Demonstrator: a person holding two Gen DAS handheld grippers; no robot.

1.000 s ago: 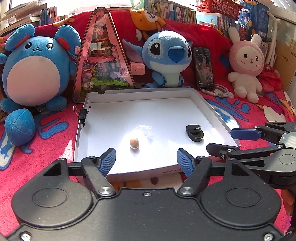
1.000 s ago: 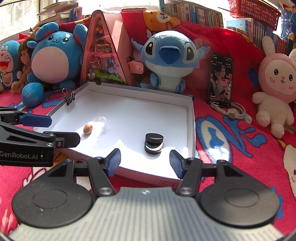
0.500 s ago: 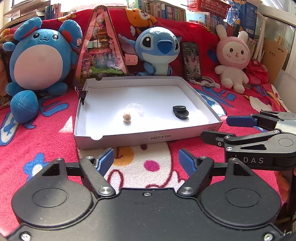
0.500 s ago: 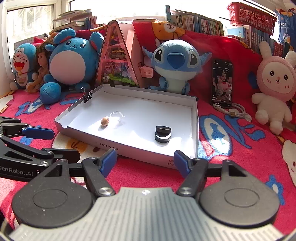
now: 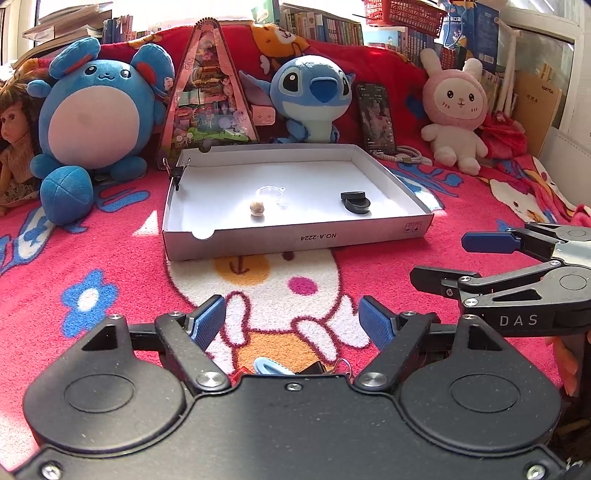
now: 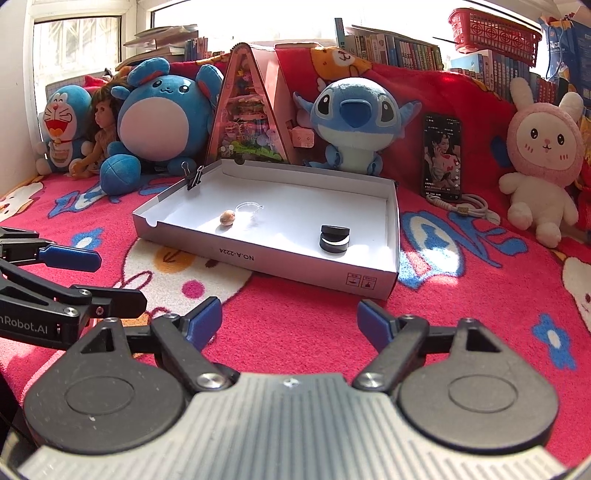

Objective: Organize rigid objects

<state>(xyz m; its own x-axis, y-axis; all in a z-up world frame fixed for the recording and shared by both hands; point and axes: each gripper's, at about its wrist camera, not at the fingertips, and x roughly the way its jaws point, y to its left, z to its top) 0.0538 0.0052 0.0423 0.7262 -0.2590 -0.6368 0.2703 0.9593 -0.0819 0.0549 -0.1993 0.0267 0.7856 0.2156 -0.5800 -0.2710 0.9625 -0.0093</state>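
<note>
Spread underfoot of both tools: a red-pink fleece blanket (image 5: 92,240) printed with flowers and cartoon rabbits, sunlit in patches. Beyond it, a bright window at far left and shelves of books (image 6: 399,48) along the back, with a red plastic basket (image 6: 495,27) on top at right.

Ranged along the back, left to right: a Doraemon plush (image 6: 61,125), a doll (image 6: 98,136), a round blue mouse plush (image 5: 94,118), a pink triangular display box (image 5: 208,92), a Stitch plush (image 5: 312,96), a phone (image 6: 442,155) propped upright with a cable beside it, a pink bunny plush (image 5: 456,110).

Ahead of both tools, well apart from the fingertips: a shallow white box tray (image 5: 295,236), a binder clip (image 5: 177,171) on its left wall. Inside, left of centre, a small tan bead (image 5: 257,208) just beside a clear ring (image 5: 271,191); toward the right, a stack of black discs (image 5: 355,202).

Readable: "NO.A-2224", upside down on the tray's near wall; "DAS" and "nRobot.AI" on the gripper bodies.

Left gripper (image 5: 291,321) spread wide, holding nothing. Right gripper (image 6: 290,319) likewise parted and empty, just to the right of the left one.
</note>
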